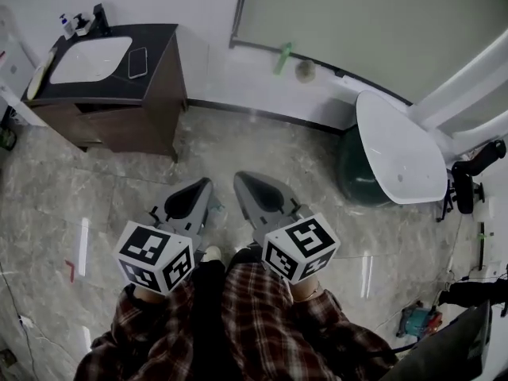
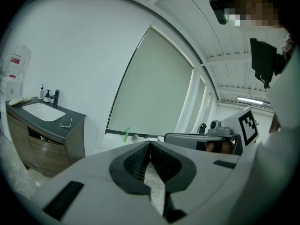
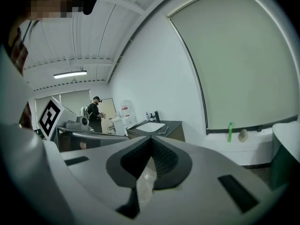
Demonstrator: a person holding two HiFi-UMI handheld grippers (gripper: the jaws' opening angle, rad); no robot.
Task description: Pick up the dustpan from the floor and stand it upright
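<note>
Plaid sleeves [image 1: 262, 316] fill the foreground. Left gripper [image 1: 206, 182] and right gripper [image 1: 239, 178] lie side by side above the marble floor [image 1: 95, 197], the jaws of each pressed together on nothing. Upper left is a vanity [image 1: 155, 94] with a sink [image 1: 91, 58] and a phone [image 1: 137, 62]. What appears to be the dustpan [image 1: 397, 153], dark green with a white top, stands by the wall at right, well apart from both grippers.
</note>
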